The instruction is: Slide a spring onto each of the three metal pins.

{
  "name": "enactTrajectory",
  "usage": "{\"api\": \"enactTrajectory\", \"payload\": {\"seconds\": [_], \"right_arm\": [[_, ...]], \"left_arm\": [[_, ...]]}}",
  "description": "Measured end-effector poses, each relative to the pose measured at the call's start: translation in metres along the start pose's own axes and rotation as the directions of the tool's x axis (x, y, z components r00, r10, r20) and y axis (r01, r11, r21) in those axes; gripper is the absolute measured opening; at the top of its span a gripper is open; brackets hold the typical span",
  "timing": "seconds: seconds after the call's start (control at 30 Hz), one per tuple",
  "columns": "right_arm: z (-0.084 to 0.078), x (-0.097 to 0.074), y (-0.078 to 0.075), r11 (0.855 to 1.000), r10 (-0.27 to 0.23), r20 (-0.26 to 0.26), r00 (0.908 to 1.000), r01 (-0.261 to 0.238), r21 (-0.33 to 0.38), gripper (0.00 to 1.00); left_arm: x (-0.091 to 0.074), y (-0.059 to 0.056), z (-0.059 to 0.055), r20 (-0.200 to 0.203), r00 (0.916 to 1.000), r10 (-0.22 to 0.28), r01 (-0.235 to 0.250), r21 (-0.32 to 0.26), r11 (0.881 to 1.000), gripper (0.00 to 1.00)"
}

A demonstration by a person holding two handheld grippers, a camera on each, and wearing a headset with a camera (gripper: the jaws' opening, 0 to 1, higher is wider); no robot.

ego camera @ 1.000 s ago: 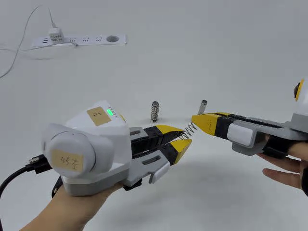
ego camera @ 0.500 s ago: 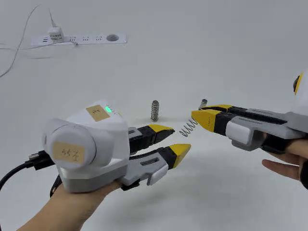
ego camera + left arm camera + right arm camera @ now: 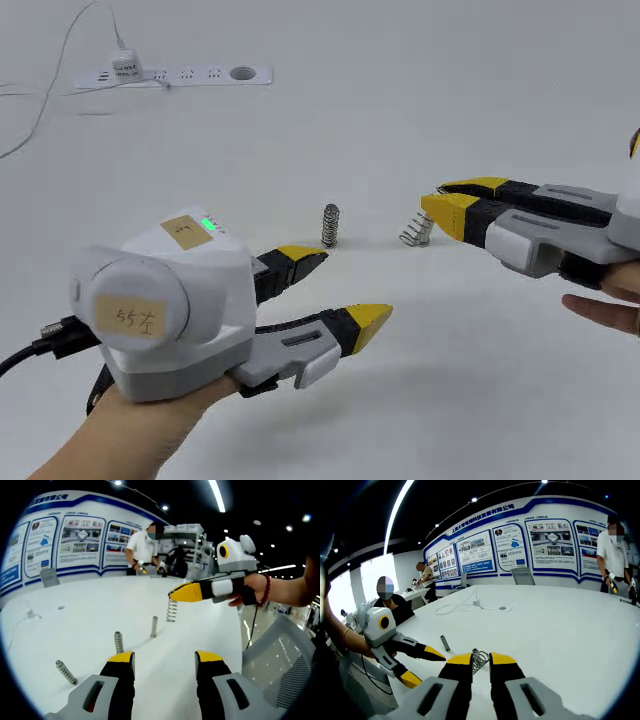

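**A:** Since the last look, the left tool (image 3: pixel 345 288) is letting go and drawing back, its jaws now spread wide and empty. The right tool (image 3: pixel 432 197) is carrying the spring (image 3: pixel 171 611) over toward the bare pin (image 3: pixel 154 626).

**B:** So the right tool is holding the spring alone?

**A:** Yes, it is pinching the upper coils. The rest is hanging free and tilted, just beside the bare pin in the left gripper view, not yet over it.

**B:** What is worrying you?

**A:** The lower end is dangling crooked. If it is coming down off-axis, I reckon the bottom coil is going to snag on the pin's tip and buckle. Or the spring is going to twist out of that thin pinch and go rolling across the desk (image 3: pixel 480 90).

**B:** And the neighbour?

**A:** The pin already wearing a spring (image 3: pixel 330 225) is standing near, so a wide sweep of the right tool could be knocking it.
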State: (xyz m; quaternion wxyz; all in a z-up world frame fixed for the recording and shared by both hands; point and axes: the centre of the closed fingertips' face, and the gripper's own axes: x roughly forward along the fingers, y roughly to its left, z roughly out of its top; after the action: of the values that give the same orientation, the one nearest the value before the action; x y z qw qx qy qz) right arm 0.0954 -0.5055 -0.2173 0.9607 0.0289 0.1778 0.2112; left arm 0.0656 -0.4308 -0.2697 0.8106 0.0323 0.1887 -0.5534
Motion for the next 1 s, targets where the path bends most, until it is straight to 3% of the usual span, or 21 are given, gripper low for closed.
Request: {"api": "enactTrajectory", "payload": {"seconds": [0.3,0.7,0.8,1.0], "right_arm": [[0.007,0.007,-0.016,0.992,-0.045,0.01,0.9989,0.046,-0.114,0.14],[0.006,0.014,-0.035,0.978,-0.097,0.012,0.9952,0.097,-0.185,0.14],[0.007,0.015,-0.043,0.965,-0.128,0.013,0.9917,0.127,-0.228,0.14],[0.005,0.018,-0.051,0.958,-0.152,0.013,0.9883,0.151,-0.242,0.14]], "left_arm": [[-0.011,0.017,-0.001,-0.007,0.9976,0.07,-0.07,-0.012,0.998,0.61],[-0.025,0.031,-0.001,-0.014,0.9909,0.134,-0.134,-0.01,0.991,0.74],[-0.032,0.034,0.001,-0.006,0.9869,0.161,-0.161,0.011,0.987,0.8],[-0.046,0.044,0.002,0.0,0.9786,0.206,-0.206,-0.006,0.979,0.86]]}}
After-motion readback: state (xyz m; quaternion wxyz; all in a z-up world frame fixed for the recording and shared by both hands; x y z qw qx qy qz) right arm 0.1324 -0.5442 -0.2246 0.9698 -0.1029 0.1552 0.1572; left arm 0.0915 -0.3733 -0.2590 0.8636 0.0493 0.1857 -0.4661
